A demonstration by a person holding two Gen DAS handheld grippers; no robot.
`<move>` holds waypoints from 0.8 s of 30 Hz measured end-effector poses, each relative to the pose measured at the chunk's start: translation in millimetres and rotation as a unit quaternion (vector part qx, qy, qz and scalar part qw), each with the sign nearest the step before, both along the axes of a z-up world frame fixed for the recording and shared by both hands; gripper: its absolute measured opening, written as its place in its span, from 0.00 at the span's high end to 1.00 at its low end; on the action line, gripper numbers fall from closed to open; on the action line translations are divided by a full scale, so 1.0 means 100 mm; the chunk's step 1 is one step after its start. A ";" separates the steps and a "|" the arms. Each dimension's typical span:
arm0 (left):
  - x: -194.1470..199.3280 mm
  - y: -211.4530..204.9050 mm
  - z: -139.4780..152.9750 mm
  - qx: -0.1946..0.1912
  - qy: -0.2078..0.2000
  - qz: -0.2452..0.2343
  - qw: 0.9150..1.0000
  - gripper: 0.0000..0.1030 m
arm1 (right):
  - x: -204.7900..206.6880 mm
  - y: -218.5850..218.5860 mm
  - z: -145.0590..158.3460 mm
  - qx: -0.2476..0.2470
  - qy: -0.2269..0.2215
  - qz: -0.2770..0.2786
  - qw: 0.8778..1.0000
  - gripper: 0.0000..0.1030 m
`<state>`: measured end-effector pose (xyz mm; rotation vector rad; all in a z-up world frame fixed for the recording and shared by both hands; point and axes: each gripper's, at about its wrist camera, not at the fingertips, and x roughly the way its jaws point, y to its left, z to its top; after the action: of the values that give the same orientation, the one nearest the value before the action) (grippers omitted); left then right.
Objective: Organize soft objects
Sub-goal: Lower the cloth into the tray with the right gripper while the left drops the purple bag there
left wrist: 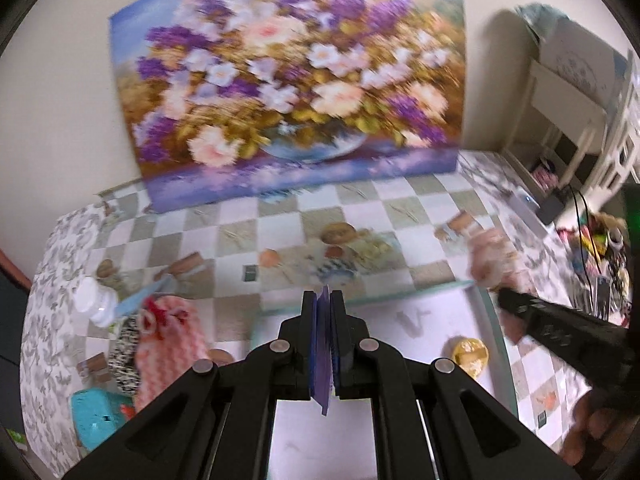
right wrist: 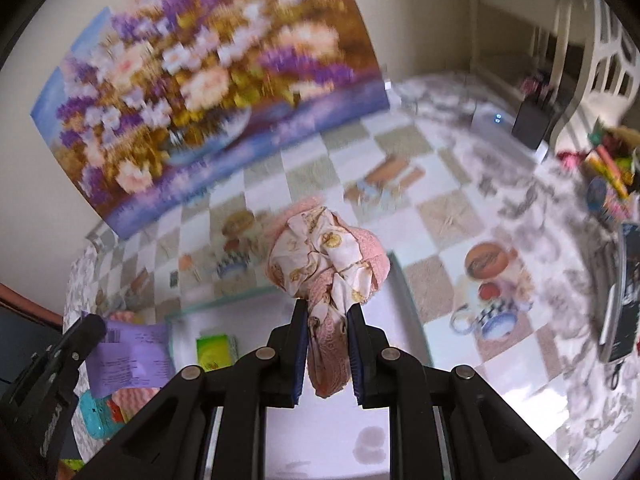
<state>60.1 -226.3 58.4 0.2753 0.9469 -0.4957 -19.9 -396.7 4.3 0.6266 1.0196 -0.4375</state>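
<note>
Left gripper (left wrist: 325, 344) clamped on thin purple packet (right wrist: 128, 356); right gripper (right wrist: 328, 344) pinched on pink cloth bundle (right wrist: 328, 256), both above white tray (right wrist: 404, 292). Best lowered inside tray rim before release.

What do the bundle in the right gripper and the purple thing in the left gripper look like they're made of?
The bundle in the right gripper looks like soft fabric: matte pink knit under thin, wrinkled printed cloth. The purple packet in the left gripper looks like thin plastic film or paper: flat, edge-on between the pads, small print on it. Blur leaves that open.
</note>
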 end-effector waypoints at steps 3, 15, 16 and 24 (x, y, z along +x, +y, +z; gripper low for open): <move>-0.05 -0.11 -0.12 -0.007 0.026 -0.019 0.999 0.94 | 0.04 0.02 -0.15 0.015 0.014 0.007 1.000 0.81; -0.10 -0.34 -0.56 -0.067 0.143 -0.065 0.985 0.94 | -0.03 -0.08 -0.38 0.034 0.039 -0.012 0.999 0.81; -0.08 -0.33 -0.62 -0.067 0.150 -0.062 0.984 0.94 | -0.02 -0.08 -0.39 0.036 0.041 -0.013 0.998 0.81; 0.15 -0.16 -0.84 -0.057 0.151 -0.022 0.987 0.93 | 0.02 -0.06 -0.51 0.039 0.056 -0.009 0.998 0.78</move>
<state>74.6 -242.4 -25.7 0.1188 1.2044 -0.6420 -18.1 -402.6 -47.0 0.6870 1.1421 -0.4552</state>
